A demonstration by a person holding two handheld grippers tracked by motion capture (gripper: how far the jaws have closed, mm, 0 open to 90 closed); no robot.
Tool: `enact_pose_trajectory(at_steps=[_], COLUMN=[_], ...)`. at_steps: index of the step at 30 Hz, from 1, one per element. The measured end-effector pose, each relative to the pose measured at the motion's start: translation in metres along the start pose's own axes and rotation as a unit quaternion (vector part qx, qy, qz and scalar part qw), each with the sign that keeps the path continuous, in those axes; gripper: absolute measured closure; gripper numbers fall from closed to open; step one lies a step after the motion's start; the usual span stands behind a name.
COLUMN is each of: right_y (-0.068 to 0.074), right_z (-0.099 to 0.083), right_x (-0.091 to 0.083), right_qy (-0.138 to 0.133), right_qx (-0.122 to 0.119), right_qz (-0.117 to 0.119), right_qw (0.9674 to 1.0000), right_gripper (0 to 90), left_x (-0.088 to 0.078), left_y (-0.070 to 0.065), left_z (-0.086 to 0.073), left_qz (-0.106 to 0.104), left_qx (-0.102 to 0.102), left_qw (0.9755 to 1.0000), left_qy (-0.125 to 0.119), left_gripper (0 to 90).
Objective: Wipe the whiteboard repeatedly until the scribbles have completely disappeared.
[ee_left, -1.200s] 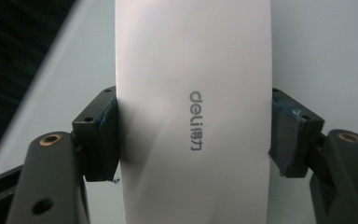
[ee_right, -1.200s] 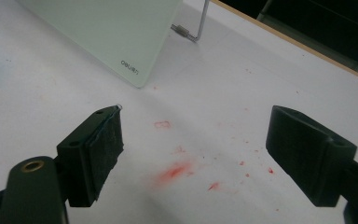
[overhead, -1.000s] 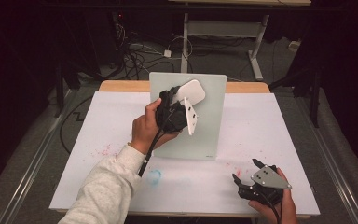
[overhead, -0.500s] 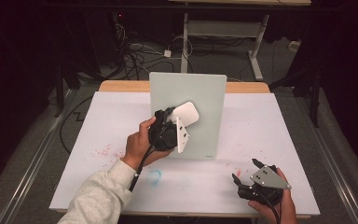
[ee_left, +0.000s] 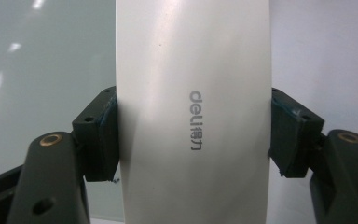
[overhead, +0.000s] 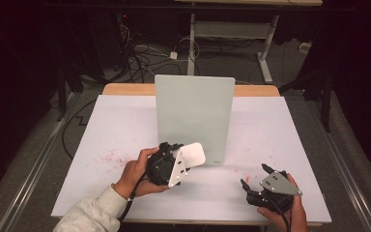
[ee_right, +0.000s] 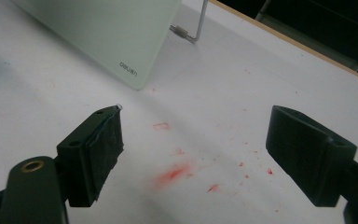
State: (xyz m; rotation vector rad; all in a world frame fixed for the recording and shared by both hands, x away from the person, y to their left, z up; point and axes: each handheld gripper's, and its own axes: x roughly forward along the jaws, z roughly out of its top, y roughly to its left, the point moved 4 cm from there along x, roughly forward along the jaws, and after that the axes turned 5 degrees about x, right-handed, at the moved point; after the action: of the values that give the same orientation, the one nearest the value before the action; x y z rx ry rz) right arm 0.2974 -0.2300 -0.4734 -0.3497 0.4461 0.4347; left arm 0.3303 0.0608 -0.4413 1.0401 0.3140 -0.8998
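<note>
Left gripper (ee_left: 193, 135), jaws clamped on the two long edges of a white deli whiteboard eraser (ee_left: 193, 93), whose long axis runs straight out between the fingers toward the upright glass board (overhead: 194, 118) at the table's (overhead: 101, 130) middle. The eraser (overhead: 191, 155) hangs just beside the board's lower left corner, above the table. Right gripper (overhead: 254, 180), jaws spread and empty, rests near the table's front right corner, farther from the board.

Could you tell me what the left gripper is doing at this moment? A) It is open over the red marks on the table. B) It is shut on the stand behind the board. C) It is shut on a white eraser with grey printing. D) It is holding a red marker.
C: in the left gripper view, the left gripper has both jaws pressed against the sides of the white eraser, printed "deli".
</note>
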Motion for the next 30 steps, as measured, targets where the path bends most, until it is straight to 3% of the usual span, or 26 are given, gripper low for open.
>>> enact_pose_trajectory(at_steps=[1, 5, 6, 7, 8, 10, 13, 14, 15, 18, 22, 27, 28, 30], right_y=[0.0, 0.0, 0.0, 0.0, 0.0, 0.001, 0.002, 0.002, 0.002, 0.002, 0.003, 0.003, 0.003, 0.003], right_z=[0.0, 0.001, 0.001, 0.001, 0.001, 0.0, 0.0, 0.0, 0.0, 0.0, 0.0, 0.0, 0.0, 0.0], right_x=[0.0, 0.001, 0.001, 0.001, 0.001, 0.001, 0.001, 0.001, 0.0, 0.0, 0.001, 0.001, 0.001, 0.001], right_qy=[0.0, 0.0, -0.001, 0.0, 0.0, 0.001, 0.002, 0.0, 0.001, 0.0, 0.001, 0.002, 0.002, 0.002], right_qx=[0.0, -0.003, -0.003, -0.004, -0.004, -0.003, -0.005, -0.007, -0.005, -0.006, -0.007, -0.008, -0.006, -0.008], right_qz=[0.0, -0.003, -0.002, -0.001, -0.001, 0.001, 0.003, 0.003, 0.003, 0.004, 0.006, 0.007, 0.007, 0.006], right_qw=[1.0, 1.0, 1.0, 1.0, 1.0, 1.0, 1.0, 1.0, 1.0, 1.0, 1.0, 0.9999, 1.0, 1.0], right_gripper=[18.9, 18.9, 18.9, 18.9, 18.9, 18.9, 18.9, 19.0, 19.0, 19.1, 19.1, 19.1, 19.1, 19.0], left_x=[0.0, 0.003, 0.004, 0.006, 0.006, 0.009, 0.014, 0.019, 0.019, 0.028, 0.032, 0.036, 0.039, 0.04], left_y=[0.0, -0.013, -0.014, -0.019, -0.019, -0.023, -0.028, -0.03, -0.03, -0.032, -0.029, -0.029, -0.029, -0.029], left_z=[0.0, -0.006, -0.008, -0.011, -0.011, -0.013, -0.014, -0.016, -0.016, -0.019, -0.019, -0.018, -0.017, -0.016], left_qz=[0.0, -0.057, -0.068, -0.088, -0.088, -0.114, -0.14, -0.159, -0.159, -0.182, -0.185, -0.197, -0.206, -0.205], left_qx=[0.0, 0.001, 0.011, 0.021, 0.021, 0.024, 0.013, 0.013, 0.013, -0.002, -0.021, -0.017, -0.012, -0.016], left_qw=[1.0, 0.9983, 0.9976, 0.9956, 0.9956, 0.9927, 0.9896, 0.9862, 0.9862, 0.9817, 0.9812, 0.979, 0.9772, 0.9774], left_qy=[0.0, 0.001, 0.011, 0.024, 0.024, 0.031, 0.032, 0.044, 0.044, 0.056, 0.052, 0.05, 0.051, 0.048], left_gripper=[29.2, 29.2, 29.2, 29.2, 29.2, 29.2, 29.2, 29.2, 29.2, 29.1, 29.0, 28.8, 28.7, 27.8])
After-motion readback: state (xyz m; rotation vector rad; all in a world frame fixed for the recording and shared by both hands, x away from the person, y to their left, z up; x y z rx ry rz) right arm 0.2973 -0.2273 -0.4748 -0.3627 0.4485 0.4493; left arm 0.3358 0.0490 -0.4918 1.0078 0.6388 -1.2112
